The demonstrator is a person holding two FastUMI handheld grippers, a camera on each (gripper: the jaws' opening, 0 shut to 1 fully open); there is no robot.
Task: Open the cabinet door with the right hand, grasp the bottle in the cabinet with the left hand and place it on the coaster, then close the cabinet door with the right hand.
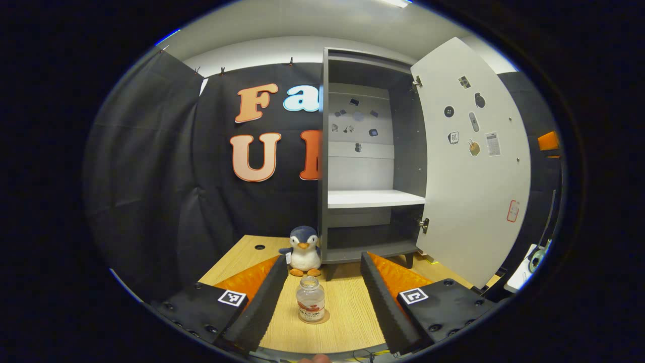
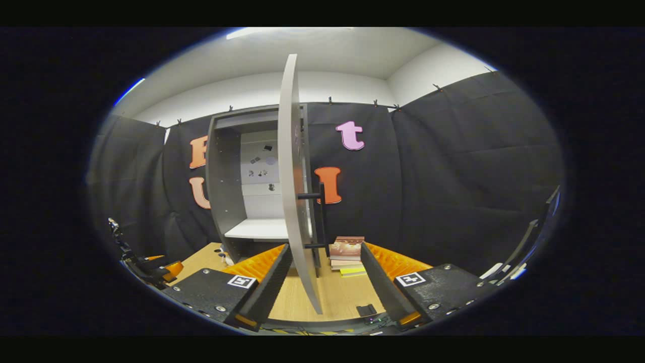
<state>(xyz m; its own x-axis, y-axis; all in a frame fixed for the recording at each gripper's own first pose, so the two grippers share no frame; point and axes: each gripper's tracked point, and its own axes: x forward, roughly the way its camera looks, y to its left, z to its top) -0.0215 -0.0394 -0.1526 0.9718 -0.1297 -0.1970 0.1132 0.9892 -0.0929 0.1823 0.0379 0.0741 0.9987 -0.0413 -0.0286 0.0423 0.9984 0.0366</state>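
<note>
The jaws of the left gripper (image 1: 319, 297) are held wide apart, and nothing is gripped between them. Between the two fingers, touching neither, the bottle (image 1: 310, 299) is seen standing upright on the coaster (image 1: 322, 318), on the wooden table (image 1: 347, 322). The bottle is small and clear, with a rounded shoulder, a clear cap and a red-and-white label low on its body. A little farther, a plush penguin (image 1: 304, 250) is set just left of the cabinet (image 1: 373, 151), whose white shelf (image 1: 375, 198) is bare. The cabinet door (image 1: 471, 166) is swung open to the right.

The jaws of the right gripper (image 2: 325, 272) are also spread wide, and the door's edge (image 2: 295, 201) is seen between them, not pinched. Beyond it, a stack of books (image 2: 346, 254) is laid on the table.
</note>
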